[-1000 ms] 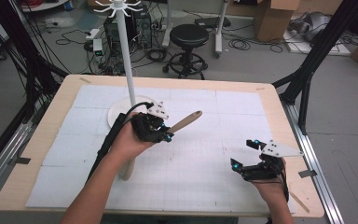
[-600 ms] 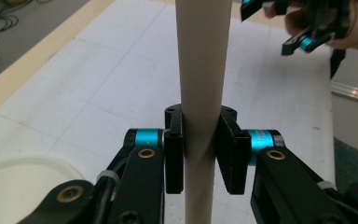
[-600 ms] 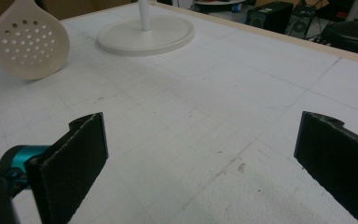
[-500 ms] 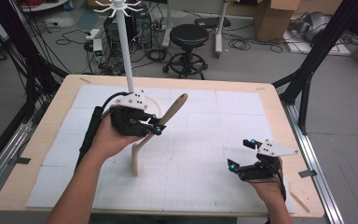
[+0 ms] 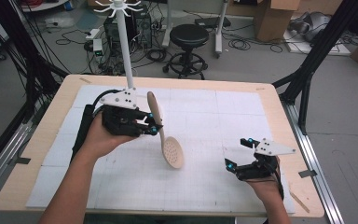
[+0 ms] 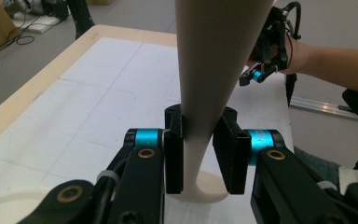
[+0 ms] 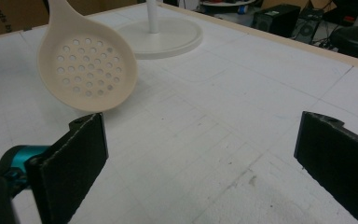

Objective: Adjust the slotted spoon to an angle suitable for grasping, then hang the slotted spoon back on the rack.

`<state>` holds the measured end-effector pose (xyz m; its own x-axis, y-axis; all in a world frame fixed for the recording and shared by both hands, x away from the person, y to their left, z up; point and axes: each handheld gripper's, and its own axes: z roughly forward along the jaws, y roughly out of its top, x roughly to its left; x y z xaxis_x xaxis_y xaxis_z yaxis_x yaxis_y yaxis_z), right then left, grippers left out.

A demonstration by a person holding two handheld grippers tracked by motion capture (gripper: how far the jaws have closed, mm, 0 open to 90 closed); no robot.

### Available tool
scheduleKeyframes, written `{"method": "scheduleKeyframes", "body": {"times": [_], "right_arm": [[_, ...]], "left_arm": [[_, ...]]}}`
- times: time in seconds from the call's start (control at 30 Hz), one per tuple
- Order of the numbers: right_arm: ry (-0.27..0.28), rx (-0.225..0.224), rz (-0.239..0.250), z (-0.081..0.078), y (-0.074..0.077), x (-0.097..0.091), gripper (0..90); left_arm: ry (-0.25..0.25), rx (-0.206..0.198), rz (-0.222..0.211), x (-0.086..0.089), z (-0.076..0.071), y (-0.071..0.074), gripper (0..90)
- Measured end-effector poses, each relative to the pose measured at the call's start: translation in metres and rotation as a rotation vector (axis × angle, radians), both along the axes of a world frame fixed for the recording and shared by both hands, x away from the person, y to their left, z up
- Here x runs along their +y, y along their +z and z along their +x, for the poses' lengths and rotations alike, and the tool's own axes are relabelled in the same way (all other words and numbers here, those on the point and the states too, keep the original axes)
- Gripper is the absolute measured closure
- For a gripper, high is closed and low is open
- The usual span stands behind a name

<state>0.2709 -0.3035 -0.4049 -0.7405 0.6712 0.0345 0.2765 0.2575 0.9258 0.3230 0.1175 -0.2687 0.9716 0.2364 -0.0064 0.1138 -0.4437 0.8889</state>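
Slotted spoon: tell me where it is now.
High view: the slotted spoon hangs clamped in the left tongs, left of centre, bowl down above the mat, beside the white stand.

Black hand-held gripper [image 5: 150, 127], teal joints, grey plate, brass screws, black cable

Handle of the slotted spoon [image 6: 204, 70] cut off by the top edge in the left gripper view, perforated bowl out of frame there; hooked handle end [image 6: 207, 191] partly hidden behind the pads of the left tongs [image 6: 200, 149]. In the right gripper view, spoon handle clipped at the top edge, and pole of the white stand [image 7: 161, 32] cut off just above its round base. Right tongs [image 7: 200, 154] cropped at the bottom and right edges. From the high view, stand base hidden behind the left tongs [image 5: 150, 127] and hand; spoon holes [image 5: 172, 151] barely resolvable; right palm under the right tongs [image 5: 239, 151] concealed.
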Motion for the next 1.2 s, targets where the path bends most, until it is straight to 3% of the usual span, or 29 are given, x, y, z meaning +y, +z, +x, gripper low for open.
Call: {"method": "scheduleKeyframes", "body": {"times": [0.33,0.83,1.03,1.2], "right_arm": [[-0.003,-0.006,0.016,0.001,0.003,0.000,1.4],[-0.015,-0.013,0.028,-0.007,0.005,-0.006,1.4],[0.022,-0.010,0.076,-0.007,0.013,-0.006,1.4],[0.074,-0.030,0.116,-0.003,0.029,-0.001,1.4]], "left_arm": [[-0.014,-0.015,-0.027,0.001,0.002,0.007,74.3],[-0.020,-0.028,-0.006,-0.001,0.002,0.004,74.4],[-0.035,-0.034,-0.014,-0.002,0.002,0.005,74.3],[-0.051,-0.031,-0.021,-0.004,0.003,0.005,74.3]]}}
